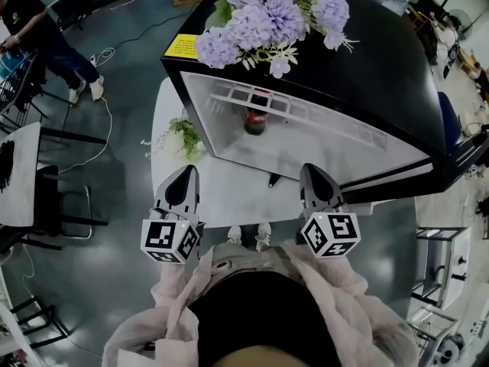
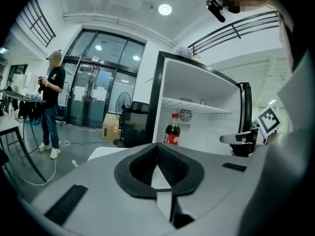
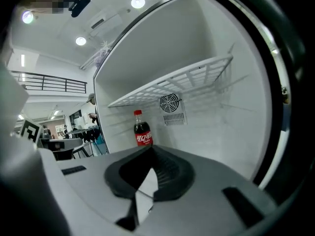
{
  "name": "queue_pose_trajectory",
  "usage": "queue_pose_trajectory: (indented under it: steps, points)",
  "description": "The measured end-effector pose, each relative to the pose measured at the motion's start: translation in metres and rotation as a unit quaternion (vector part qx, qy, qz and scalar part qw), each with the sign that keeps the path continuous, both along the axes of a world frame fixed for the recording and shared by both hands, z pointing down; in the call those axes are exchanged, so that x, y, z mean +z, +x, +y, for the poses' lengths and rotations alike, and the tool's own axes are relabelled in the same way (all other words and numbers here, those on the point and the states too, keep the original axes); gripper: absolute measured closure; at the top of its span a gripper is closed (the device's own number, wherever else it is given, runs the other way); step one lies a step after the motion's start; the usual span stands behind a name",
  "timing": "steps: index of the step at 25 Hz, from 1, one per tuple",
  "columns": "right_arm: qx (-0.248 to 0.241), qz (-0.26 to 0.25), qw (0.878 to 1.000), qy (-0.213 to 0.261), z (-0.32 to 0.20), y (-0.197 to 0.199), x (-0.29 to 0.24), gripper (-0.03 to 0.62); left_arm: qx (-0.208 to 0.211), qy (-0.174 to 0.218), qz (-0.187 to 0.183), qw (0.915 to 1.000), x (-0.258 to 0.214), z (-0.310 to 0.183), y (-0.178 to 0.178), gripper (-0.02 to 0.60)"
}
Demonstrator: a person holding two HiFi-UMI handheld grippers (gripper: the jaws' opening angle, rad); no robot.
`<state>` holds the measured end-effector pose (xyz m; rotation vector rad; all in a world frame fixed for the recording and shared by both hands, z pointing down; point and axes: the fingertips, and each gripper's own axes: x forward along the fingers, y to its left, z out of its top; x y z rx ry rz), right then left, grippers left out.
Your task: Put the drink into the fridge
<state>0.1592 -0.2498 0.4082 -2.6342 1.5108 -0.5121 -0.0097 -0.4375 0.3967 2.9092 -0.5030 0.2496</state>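
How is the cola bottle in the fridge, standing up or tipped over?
Standing up. The cola bottle stands on the floor of the fridge, red cap at the top, below the wire shelf.

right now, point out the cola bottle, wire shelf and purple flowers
cola bottle (image 3: 143, 138): right gripper view, red label
wire shelf (image 3: 174, 85): right gripper view, grid middle
purple flowers (image 1: 263, 21): head view, central bloom

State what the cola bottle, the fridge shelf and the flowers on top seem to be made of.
Cola bottle: probably clear glossy plastic; dark drink shows through, red cap.
Fridge shelf: white-coated wire, likely metal; thin parallel bars.
Flowers: probably artificial fabric or plastic; uniform matte lilac petals.
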Motion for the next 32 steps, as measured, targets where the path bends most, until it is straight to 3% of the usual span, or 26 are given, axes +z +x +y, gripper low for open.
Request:
queue_pose_trajectory:
  steps: [4, 15, 32]
  points:
    - [0.004, -0.007, 1.000, -0.003, 0.009, -0.002, 0.006, 0.585, 0.005, -0.003, -0.012, 0.9999, 0.008, 0.003, -0.001, 0.571]
    - [-0.001, -0.015, 1.000, 0.006, 0.013, -0.007, 0.001, 0.586, 0.020, -0.004, 0.009, 0.9997, -0.001, 0.009, 0.012, 0.571]
    - [0.004, -0.035, 0.999, 0.007, 0.016, -0.020, 0.011, 0.586, 0.033, -0.016, -0.003, 0.9993, 0.011, 0.017, 0.010, 0.571]
